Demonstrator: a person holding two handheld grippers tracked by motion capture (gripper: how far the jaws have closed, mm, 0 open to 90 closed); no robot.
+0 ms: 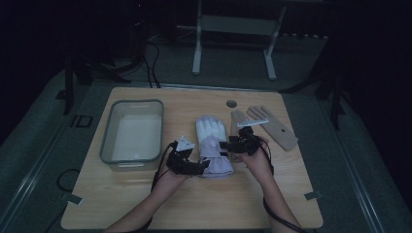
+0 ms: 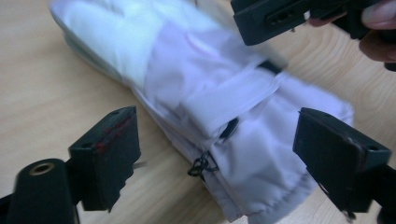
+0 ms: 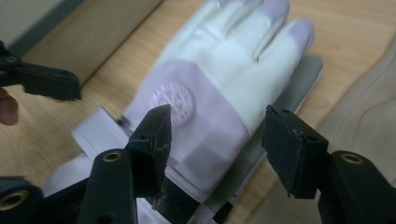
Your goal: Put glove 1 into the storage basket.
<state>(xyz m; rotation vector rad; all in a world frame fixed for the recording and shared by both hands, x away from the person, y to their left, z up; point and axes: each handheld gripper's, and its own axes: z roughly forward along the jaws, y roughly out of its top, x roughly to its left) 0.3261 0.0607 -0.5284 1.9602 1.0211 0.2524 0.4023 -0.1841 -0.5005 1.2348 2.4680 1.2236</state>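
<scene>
Item: white-and-lilac padded fabric glove (image 1: 212, 143), flat at mid-worktop (image 1: 145, 204), long axis running away from the person, cuff nearest. Left gripper (image 1: 200, 166) at cuff's left corner, right gripper (image 1: 228, 144) at wrist's right edge; both part-open, holding nothing.

Bare table (image 1: 194, 204) lies open nearside; the bin (image 1: 131, 131) (probably empty) blocks the left.

glove (image 1: 212, 141) mid-table, tub (image 1: 132, 133) left, flat glove (image 1: 272, 127) right (slightly behind).
</scene>
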